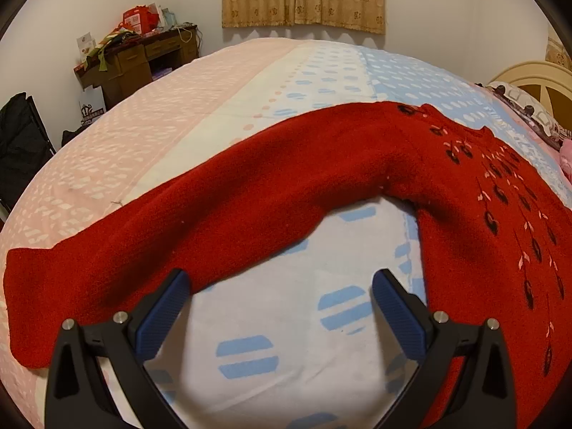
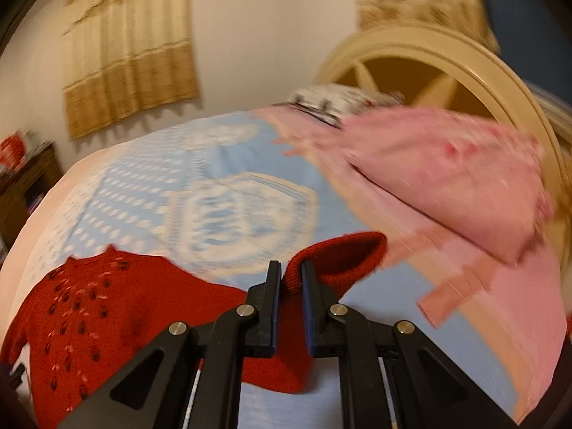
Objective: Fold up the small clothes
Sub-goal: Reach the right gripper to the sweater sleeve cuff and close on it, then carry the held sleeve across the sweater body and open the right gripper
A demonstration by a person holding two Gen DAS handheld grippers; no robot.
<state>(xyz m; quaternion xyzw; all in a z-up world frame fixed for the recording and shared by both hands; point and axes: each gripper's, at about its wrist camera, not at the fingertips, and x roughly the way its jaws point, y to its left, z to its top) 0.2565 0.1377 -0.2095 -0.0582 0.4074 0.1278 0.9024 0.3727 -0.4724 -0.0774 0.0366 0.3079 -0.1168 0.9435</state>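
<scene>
Here your fuzzy red knit sweater [image 1: 321,178] lies spread on the bed [image 1: 250,82], over its pastel patterned sheet. Your right gripper [image 2: 290,279] is clamped on the ribbed sleeve cuff [image 2: 339,254]; your left gripper [image 1: 280,286] hangs apart just near of the other sleeve.

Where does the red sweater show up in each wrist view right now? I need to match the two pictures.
Left wrist: the red sweater fills the right side, one sleeve stretched left across the middle above the open left gripper.
Right wrist: its body lies lower left; a sleeve cuff is pinched in the right gripper.
Shared landmark: the cream headboard.
</scene>
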